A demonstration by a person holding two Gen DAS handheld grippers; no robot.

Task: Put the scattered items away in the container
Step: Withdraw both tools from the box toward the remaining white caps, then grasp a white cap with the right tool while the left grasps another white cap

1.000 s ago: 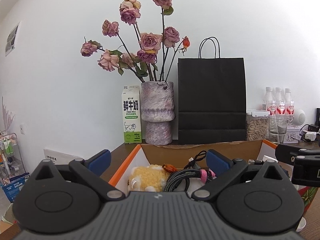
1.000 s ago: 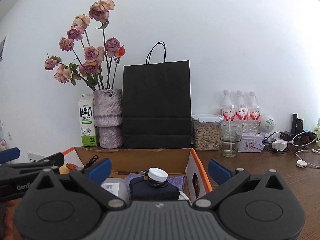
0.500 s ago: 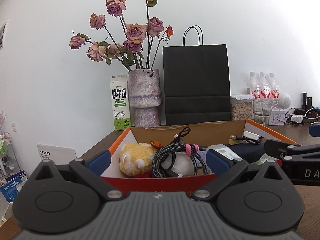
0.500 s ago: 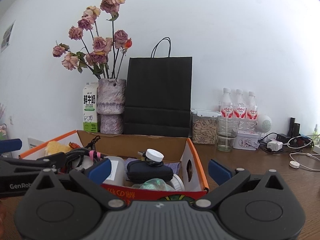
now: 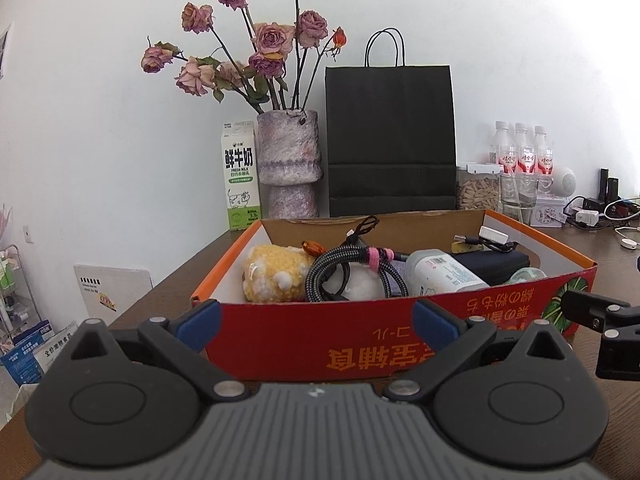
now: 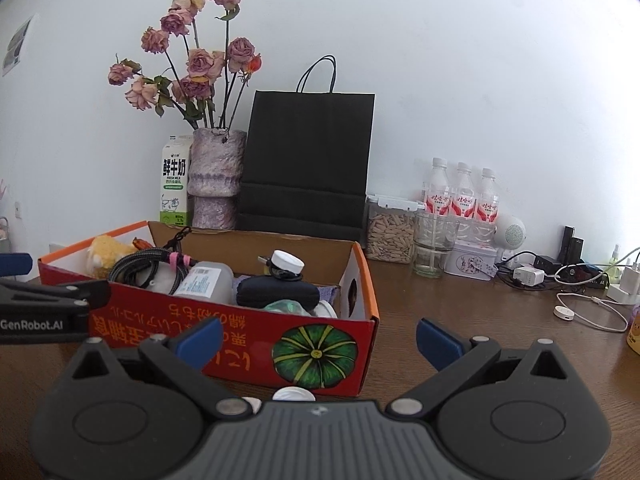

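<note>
Seemingly done: both tools, left [image 5: 316,322] and right [image 6: 318,338], released before the filled red cardboard box [image 6: 240,332]; a white lid [image 6: 294,394] at 6 o'clock needs picking up.

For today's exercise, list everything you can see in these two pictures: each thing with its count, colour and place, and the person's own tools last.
Cardboard box: 1, red-orange, on the brown table.
Plush toy: 1, yellow, box's left end.
Braided cable: 1 coil, black-grey, beside the toy.
Plastic bottle: 1, white, lying mid-box.
Pouch: 1, dark, box's right part.
Milk carton: 1, white-green, by the wall.
Vase of roses: 1, mauve, beside the carton.
Paper bag: 1, black, behind the box.
Water bottles: 3, clear, red labels, right.
Left tongs: open, empty.
Right tongs: open, empty.
</note>
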